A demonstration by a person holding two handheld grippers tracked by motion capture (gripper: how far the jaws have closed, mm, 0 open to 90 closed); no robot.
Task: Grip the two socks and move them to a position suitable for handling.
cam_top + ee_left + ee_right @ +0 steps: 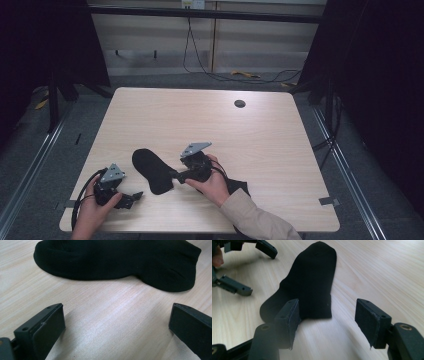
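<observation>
Near edge, left: left gripper (131, 198) in hand, jaws spread wide, nothing between, bare wood under them. Just beyond, black sock (151, 170) flat on table (260, 135), toe far-left, cuff end toward right gripper (175, 175). Right gripper low at sock's cuff end, jaws parted, pads (372, 322) clear of fabric, sock edge (312, 290) just ahead of them. Far right on tabletop, small dark round hole (240, 103).
</observation>
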